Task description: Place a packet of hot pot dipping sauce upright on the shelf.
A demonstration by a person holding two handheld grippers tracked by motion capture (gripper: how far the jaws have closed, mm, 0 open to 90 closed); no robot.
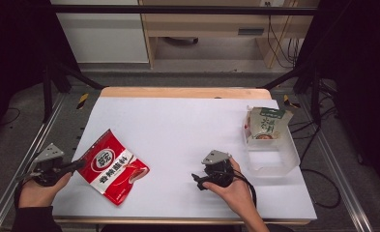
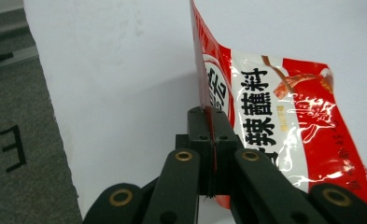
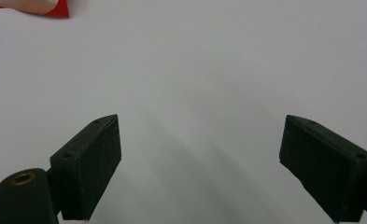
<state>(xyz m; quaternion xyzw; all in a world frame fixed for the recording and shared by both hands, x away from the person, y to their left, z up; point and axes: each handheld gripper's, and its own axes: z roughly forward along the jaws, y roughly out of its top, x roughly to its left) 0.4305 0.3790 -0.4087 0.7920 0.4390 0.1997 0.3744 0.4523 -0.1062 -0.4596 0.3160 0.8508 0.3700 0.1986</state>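
— Where is the red packet (image 1: 112,167)?
— Near the table's (image 1: 187,125) left edge, one corner pinched in the left gripper (image 2: 212,126), whose jaws are clamped tight on its edge.
— And the right gripper (image 3: 200,154)?
— It sits over bare table with its jaws wide apart and nothing between them. Beyond it, a clear bin (image 1: 273,153) holds a green packet (image 1: 267,123).

Red pouch (image 2: 284,121): glossy plastic film, crinkled, glare caught on creases. Tabletop (image 1: 187,130): covered in matt white sheet, smooth; bare wood seen at far edge. Bin (image 1: 274,157): translucent plastic. Left gripper (image 2: 212,121) links: matt black, brass-coloured rivets.
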